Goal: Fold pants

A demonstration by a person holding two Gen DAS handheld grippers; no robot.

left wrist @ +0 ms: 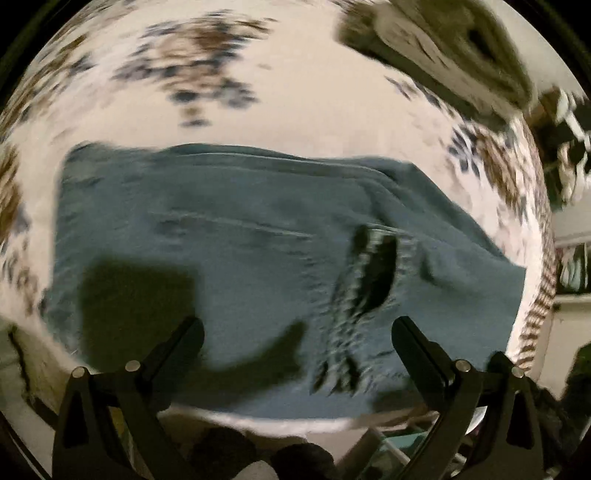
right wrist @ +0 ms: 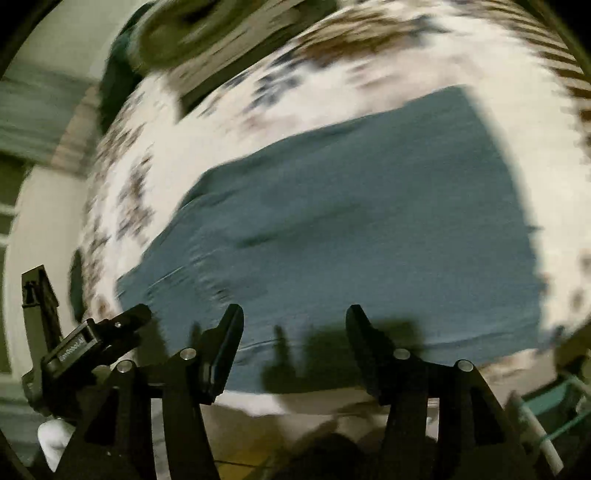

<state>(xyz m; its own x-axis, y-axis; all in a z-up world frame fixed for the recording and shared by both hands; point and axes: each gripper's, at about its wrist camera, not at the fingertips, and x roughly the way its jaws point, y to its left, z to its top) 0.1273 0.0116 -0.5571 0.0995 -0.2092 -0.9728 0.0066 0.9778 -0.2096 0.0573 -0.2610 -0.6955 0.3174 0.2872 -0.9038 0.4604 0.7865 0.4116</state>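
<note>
Teal-blue pants lie folded into a broad rectangle on a white bedspread with a brown and blue floral print. A gathered waistband with a dark opening shows at their right part. My left gripper is open and empty, held above the near edge of the pants. In the right wrist view the pants fill the middle. My right gripper is open and empty above their near edge. The left gripper shows at the lower left of that view. Both views are motion-blurred.
A folded olive and white cloth or pillow lies at the far end of the bed, also in the right wrist view. The bed's near edge runs below the grippers. Shelving stands to the right.
</note>
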